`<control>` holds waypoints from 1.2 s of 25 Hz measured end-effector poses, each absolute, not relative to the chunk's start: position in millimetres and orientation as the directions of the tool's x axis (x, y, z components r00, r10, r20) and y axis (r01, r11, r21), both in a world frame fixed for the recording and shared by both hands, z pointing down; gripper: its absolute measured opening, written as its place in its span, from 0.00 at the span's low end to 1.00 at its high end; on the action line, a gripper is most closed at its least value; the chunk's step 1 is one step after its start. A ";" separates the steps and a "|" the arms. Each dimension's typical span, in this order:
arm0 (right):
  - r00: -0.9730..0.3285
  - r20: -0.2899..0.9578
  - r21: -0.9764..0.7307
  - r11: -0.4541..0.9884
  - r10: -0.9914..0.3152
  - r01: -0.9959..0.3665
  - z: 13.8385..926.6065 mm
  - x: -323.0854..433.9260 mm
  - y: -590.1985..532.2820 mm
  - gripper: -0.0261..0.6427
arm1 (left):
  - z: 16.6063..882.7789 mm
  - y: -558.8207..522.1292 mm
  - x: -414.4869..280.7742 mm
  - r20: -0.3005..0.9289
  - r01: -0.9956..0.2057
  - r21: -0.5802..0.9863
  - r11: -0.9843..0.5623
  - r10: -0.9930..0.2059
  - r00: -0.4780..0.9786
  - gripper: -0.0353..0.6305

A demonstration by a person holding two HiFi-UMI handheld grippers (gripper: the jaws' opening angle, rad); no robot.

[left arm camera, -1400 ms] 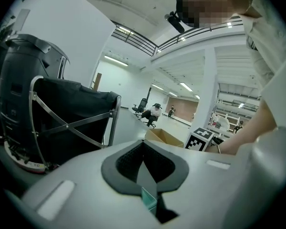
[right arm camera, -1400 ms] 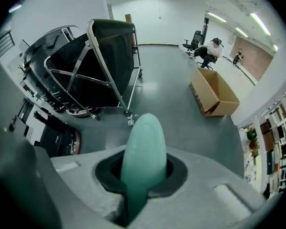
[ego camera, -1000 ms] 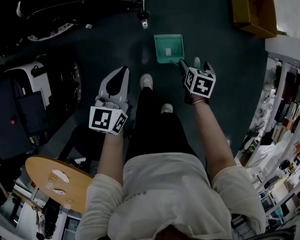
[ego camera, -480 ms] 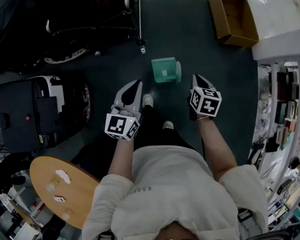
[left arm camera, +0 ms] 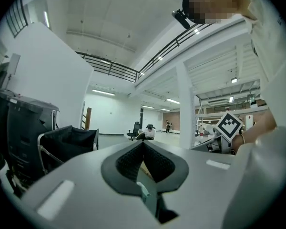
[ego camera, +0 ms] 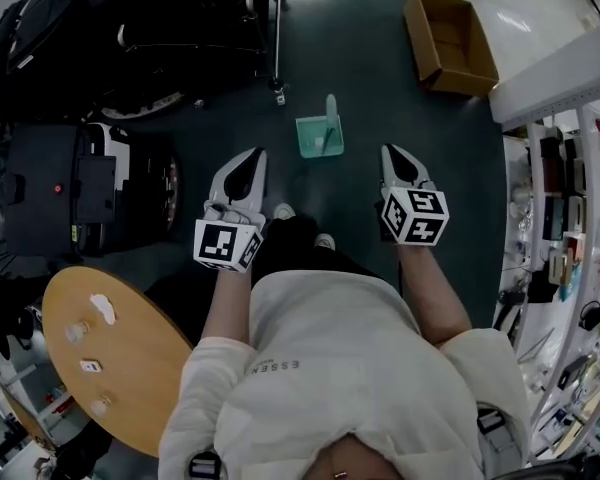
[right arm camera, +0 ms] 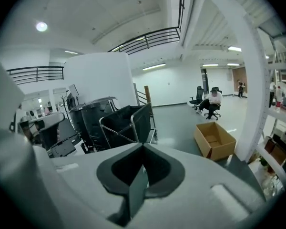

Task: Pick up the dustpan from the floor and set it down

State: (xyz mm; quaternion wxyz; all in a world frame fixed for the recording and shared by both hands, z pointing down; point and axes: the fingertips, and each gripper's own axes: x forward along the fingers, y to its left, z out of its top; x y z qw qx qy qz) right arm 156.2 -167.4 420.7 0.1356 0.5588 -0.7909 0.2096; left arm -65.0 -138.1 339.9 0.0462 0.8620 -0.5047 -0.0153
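From the head view, the left claw (ego camera: 252, 160) is at 9 o'clock of the person's shoes (ego camera: 280, 211) and the right claw (ego camera: 392, 156) at 3 o'clock, both held out in front of the body above the dark floor (ego camera: 380, 78); each claw's own view shows its two pads pressed together, so both are clenched and grip nothing; a round wooden table (ego camera: 140, 368) lies low at 8 o'clock of the person, with a few small pale scraps on its top; the green dustpan (ego camera: 318, 136) rests on the floor at 12 o'clock of the shoes, between the lines of the two claws and clear of both; its handle seems to stand up from the pan's far edge, though the steep angle makes that hard to judge; shelving (ego camera: 565, 198) runs along at 3 o'clock; farther off, an open cardboard box (ego camera: 445, 33) sits on the floor at 1 o'clock of the dustpan, and a black wheeled cart (ego camera: 210, 28) at 11 o'clock; in the right claw's view a seated person (right arm camera: 211, 99) is far across the hall.
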 end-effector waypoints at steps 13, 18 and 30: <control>-0.409 0.304 -0.040 0.418 -0.860 -0.908 370.4 140.7 -11.4 0.03 | 334.9 9.0 -62.2 0.065 -0.872 0.117 -0.476 -0.872 0.485 0.08; -0.421 0.305 -0.016 0.437 -0.854 -0.899 367.8 121.2 65.3 0.03 | 331.5 83.8 -65.9 0.069 -0.872 0.131 -0.471 -0.873 0.482 0.08; -0.426 0.331 -0.048 0.436 -0.842 -0.899 370.0 115.7 167.4 0.03 | 334.5 184.7 -65.0 0.090 -0.881 0.133 -0.455 -0.879 0.468 0.08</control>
